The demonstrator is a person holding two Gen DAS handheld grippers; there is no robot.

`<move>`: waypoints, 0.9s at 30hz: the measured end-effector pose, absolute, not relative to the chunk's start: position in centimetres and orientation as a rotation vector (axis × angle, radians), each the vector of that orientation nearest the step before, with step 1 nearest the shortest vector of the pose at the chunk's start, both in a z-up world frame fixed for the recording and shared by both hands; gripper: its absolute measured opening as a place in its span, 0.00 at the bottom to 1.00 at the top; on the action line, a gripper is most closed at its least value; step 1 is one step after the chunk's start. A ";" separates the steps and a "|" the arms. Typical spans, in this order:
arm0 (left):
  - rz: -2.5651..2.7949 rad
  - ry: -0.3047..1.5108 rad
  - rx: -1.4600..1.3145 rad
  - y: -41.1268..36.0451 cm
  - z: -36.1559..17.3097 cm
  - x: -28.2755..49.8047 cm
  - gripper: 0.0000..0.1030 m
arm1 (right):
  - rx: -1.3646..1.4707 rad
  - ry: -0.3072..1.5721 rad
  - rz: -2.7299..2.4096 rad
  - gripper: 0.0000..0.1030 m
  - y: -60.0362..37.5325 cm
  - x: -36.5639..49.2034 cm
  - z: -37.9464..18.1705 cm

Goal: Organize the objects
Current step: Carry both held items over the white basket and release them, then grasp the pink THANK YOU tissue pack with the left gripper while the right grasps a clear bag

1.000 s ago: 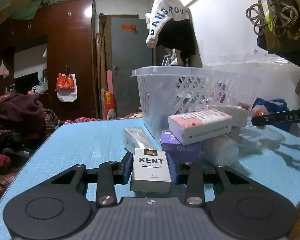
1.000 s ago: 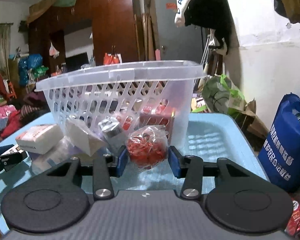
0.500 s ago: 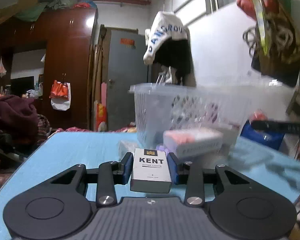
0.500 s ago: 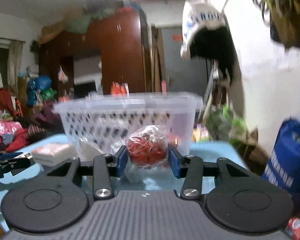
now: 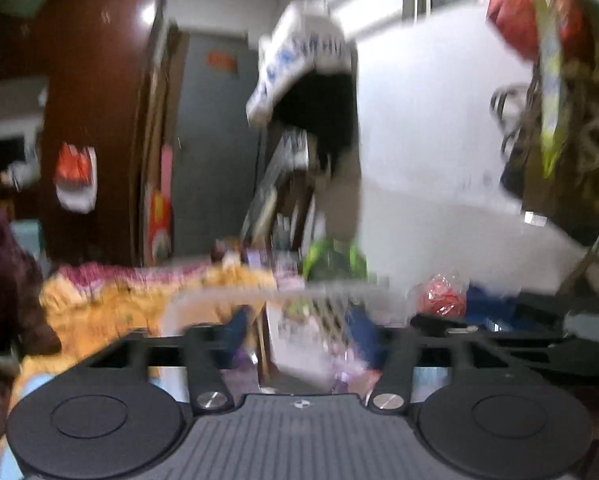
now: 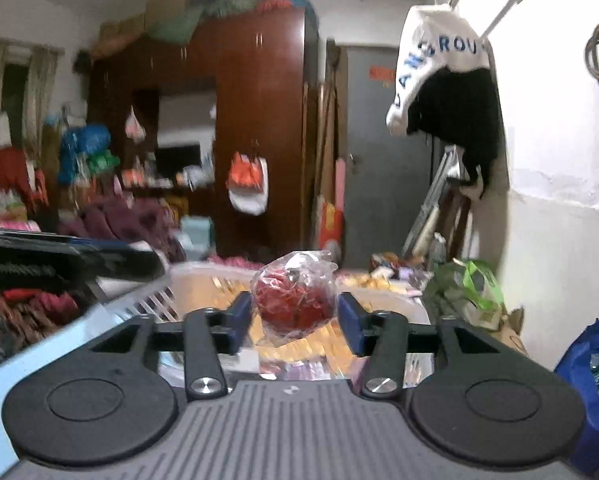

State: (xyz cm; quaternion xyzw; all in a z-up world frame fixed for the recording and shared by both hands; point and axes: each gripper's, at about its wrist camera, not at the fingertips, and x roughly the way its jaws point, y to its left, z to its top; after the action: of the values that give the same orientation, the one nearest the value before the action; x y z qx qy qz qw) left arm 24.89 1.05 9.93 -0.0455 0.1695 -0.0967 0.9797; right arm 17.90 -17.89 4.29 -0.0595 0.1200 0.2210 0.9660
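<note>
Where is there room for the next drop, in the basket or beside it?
Bare blue table runs left of the basket. Inside, the stretch along the far wall, under the red bag, looks unfilled; packets crowd the near side, and the floor is mostly hidden.

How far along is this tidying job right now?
Some items already lie in the basket. Fingers have just been opening on both: the left gripper is empty, the red bag hangs loose in the right gripper over the basket. What remains outside is out of view.
</note>
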 end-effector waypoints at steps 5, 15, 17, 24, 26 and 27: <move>-0.177 0.240 -0.143 2.7 8.4 20.4 0.79 | -0.056 0.208 0.415 1.00 -19.6 15.2 3.5; -0.121 0.386 -0.030 0.3 0.8 13.6 0.93 | 0.154 0.309 0.433 1.00 -22.8 11.8 -2.8; -0.115 0.390 -0.013 -0.1 0.6 13.9 0.93 | 0.175 0.332 0.423 1.00 -23.0 12.2 -3.6; -0.060 0.396 -0.078 0.3 0.1 15.1 0.76 | 0.193 0.376 0.463 1.00 -22.5 12.0 -4.4; -0.027 0.362 -0.077 0.8 0.1 13.8 0.76 | 0.194 0.386 0.505 1.00 -22.0 12.0 -4.6; -0.022 0.343 -0.072 0.9 0.0 13.3 0.76 | 0.187 0.400 0.519 1.00 -21.5 12.1 -4.7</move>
State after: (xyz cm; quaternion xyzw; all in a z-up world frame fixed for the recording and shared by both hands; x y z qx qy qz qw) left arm 13.32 0.95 0.03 -0.0358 0.1707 -0.0110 0.9846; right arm 12.11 -21.51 -4.65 0.0919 0.1961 0.2546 0.9425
